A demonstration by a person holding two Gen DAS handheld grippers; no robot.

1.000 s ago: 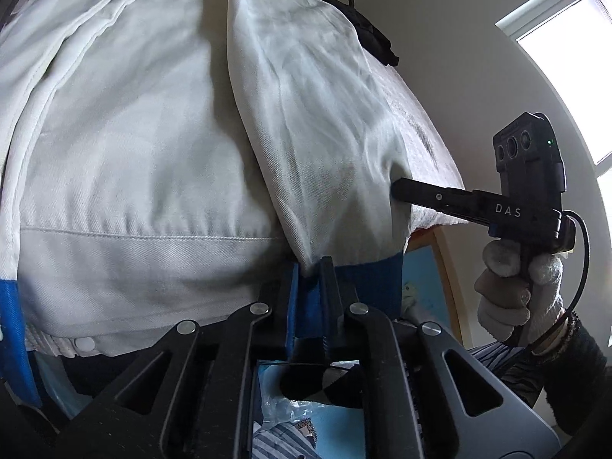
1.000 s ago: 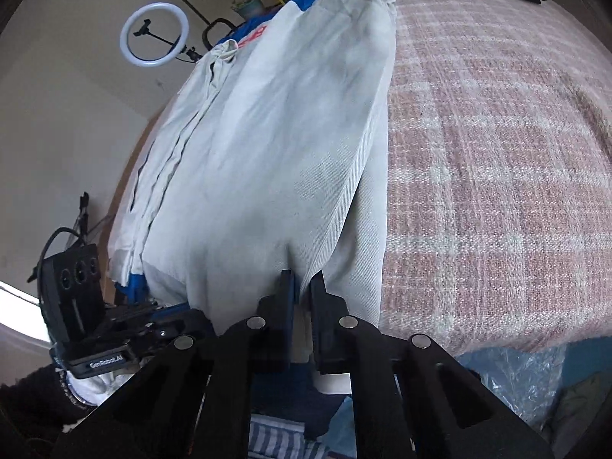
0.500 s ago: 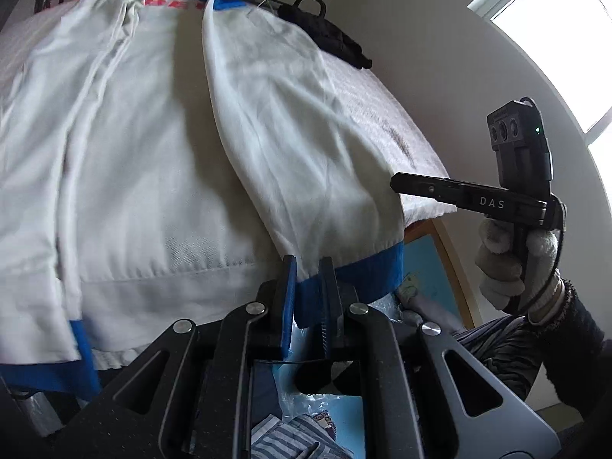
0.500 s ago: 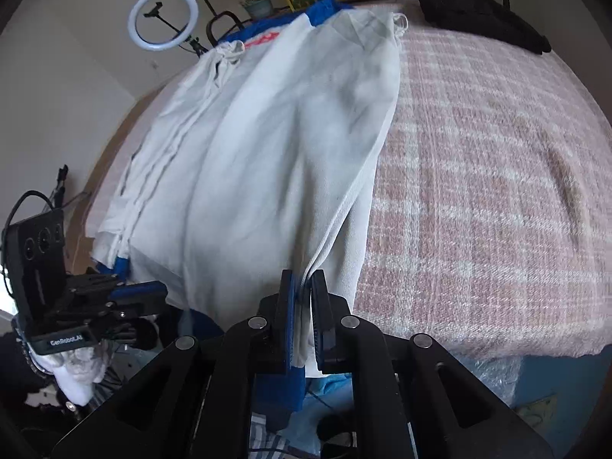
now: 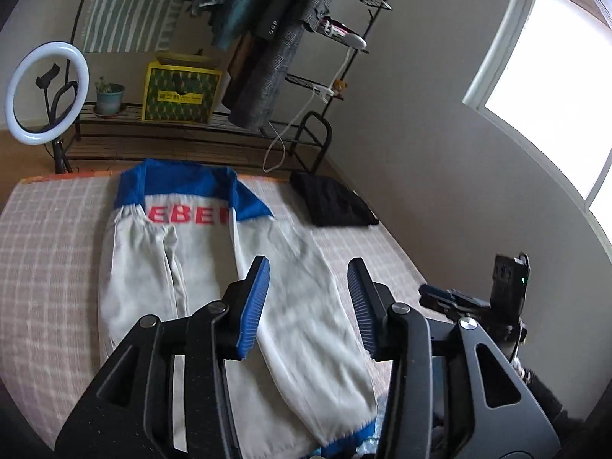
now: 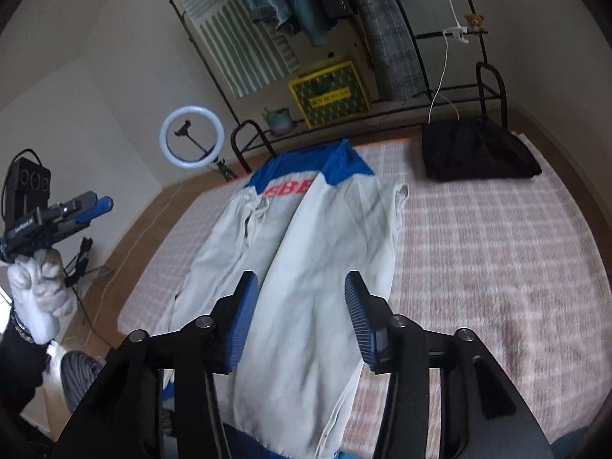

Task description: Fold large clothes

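Claws first: my left claw (image 5: 308, 306) has just been opening and stands apart with nothing between its blue pads, and my right claw (image 6: 302, 323) has done the same, its jaws spread over bare air. I judge I let go on purpose, since both side folds look laid and the cloth no longer needs holding.

Below them the white jacket (image 5: 229, 287) lies flat on the checked bed cover (image 6: 497, 267), back up, its blue collar end away from me with red letters showing. Both sleeves (image 5: 145, 275) are turned in over the back so the piece makes a long narrow strip, which is why it looks ready for a fold end to end. Its blue hem hangs just at the near edge of the bed, under my claws.

A folded black garment (image 6: 478, 153) sits near the far right corner, well apart from the jacket, likely set aside as done. Beyond the bed stand a clothes rack (image 5: 287, 19), a yellow box (image 5: 179, 95) and a ring light (image 5: 46, 91).
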